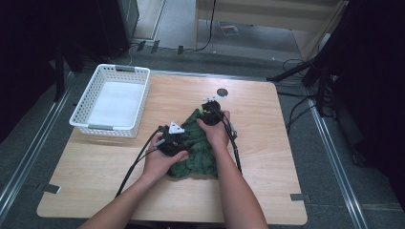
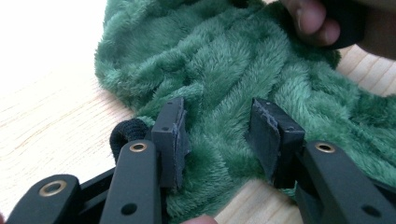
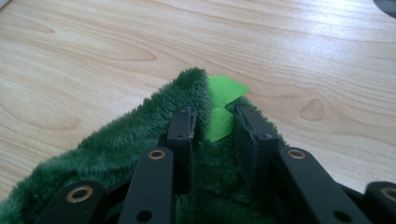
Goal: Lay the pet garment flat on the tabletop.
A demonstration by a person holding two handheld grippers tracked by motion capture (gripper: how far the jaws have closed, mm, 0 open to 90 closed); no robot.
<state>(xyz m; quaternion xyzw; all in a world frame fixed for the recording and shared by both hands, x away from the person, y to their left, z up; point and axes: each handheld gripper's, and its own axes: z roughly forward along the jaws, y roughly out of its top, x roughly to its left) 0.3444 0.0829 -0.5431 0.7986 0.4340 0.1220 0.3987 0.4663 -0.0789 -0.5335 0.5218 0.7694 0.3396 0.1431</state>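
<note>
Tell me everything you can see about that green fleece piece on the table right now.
The green fleece piece is dark, plush and deep-piled, lying bunched in thick folds near the middle of the wooden table. A small bright-green felt tag sticks out at its far corner. The right gripper straddles that corner and tag, jaws parted. The left gripper presses into a fold at the near-left side, jaws apart with pile between them. Both hands rest on it.
</note>
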